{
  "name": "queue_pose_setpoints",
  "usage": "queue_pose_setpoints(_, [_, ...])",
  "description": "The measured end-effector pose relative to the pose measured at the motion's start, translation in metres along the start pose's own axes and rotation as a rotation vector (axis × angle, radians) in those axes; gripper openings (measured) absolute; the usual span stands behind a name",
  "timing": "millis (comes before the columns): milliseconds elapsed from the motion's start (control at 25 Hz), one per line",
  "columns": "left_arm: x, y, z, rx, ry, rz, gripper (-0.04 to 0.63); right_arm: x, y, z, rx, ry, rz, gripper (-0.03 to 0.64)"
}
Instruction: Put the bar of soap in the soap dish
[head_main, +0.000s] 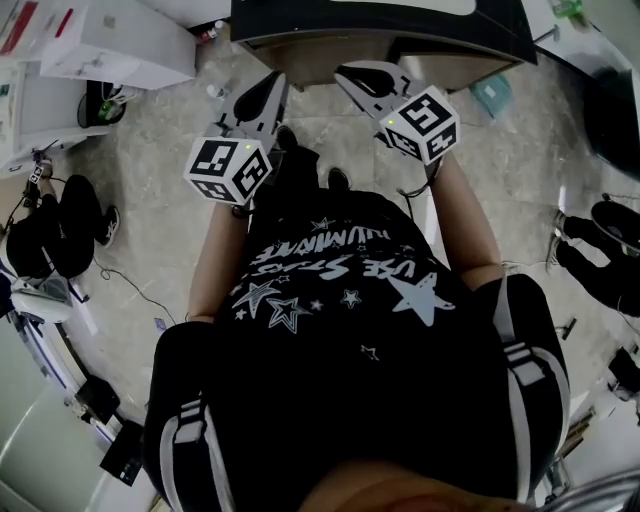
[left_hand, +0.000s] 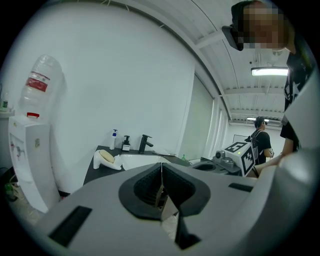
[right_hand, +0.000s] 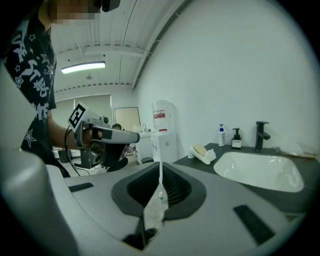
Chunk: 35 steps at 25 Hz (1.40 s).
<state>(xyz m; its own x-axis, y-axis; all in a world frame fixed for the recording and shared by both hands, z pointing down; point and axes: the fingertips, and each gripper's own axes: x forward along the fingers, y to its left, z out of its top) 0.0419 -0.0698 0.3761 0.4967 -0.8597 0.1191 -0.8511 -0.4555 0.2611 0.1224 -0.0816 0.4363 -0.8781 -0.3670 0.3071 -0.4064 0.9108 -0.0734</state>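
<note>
Soap bar (left_hand: 106, 156) lies in the white soap dish (left_hand: 96, 160) on the dark counter (left_hand: 95, 174), just left of the sink (left_hand: 140, 161). Behind the sink's left corner stand a white pump bottle (left_hand: 114, 140), a dark bottle (left_hand: 126, 144) and a black faucet (left_hand: 145, 143). A water dispenser (left_hand: 25, 160) stands further left of the sink, off the counter. Well short of the sink, the left gripper (left_hand: 161, 172) and right gripper (right_hand: 160, 172) each have jaws pressed together with nothing between them.

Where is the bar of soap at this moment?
The bar of soap lies in the white soap dish on the dark counter, left of the sink, seen in both gripper views.
</note>
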Motion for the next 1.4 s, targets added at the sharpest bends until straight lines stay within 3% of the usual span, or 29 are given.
queue_pose_setpoints(360, [-0.021, -0.009, 0.001, 0.0, -0.007, 0.02, 0.012, -0.008, 0.014, 0.014, 0.035, -0.065, 0.003, 0.018])
queue_pose_setpoints(680, [-0.038, -0.019, -0.001, -0.014, 0.0, -0.04, 0.012, -0.01, 0.035, 0.02, 0.06, -0.089, -0.035, 0.018])
queue_pose_setpoints(1400, [-0.175, -0.028, -0.011, -0.032, -0.035, -0.111, 0.012, -0.019, 0.172, 0.032, 0.044, -0.108, -0.161, 0.018])
